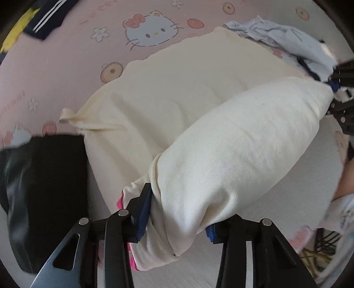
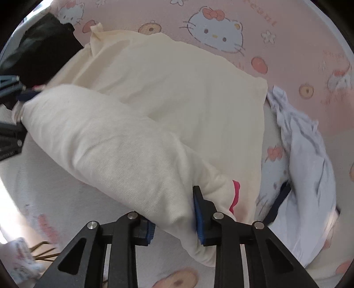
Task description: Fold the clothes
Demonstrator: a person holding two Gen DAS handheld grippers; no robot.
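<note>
Where the two grippers meet the cloth, a cream-white knitted cotton garment (image 1: 232, 141) is lifted into a soft, rounded fold stretched between them, its fine ribbed weave plain to see on the raised part. The rest of it lies flat and smooth on the bed behind the fold, with a short sleeve end sticking out at one corner and a strip of bright pink print showing at the underside near each grip. The left gripper (image 1: 177, 223) has its black fingers with blue ridged pads (image 1: 143, 212) closed onto one end of the fold, the cloth bunched thick between them. The right gripper (image 2: 174, 221) pinches the other end the same way, its blue pads (image 2: 198, 219) pressed into the fabric.

Under the garment lies a pink cartoon-cat printed bed sheet (image 1: 66, 66), matte and lightly creased, with doughnut and flower motifs. A crumpled pale blue thin garment (image 2: 309, 166) sits just beside the cream one on the right side. A black, partly glossy garment (image 1: 44, 177) lies touching it on the left. Farther off, a dark navy piece with white stripes (image 1: 46, 20) rests near the sheet's edge.
</note>
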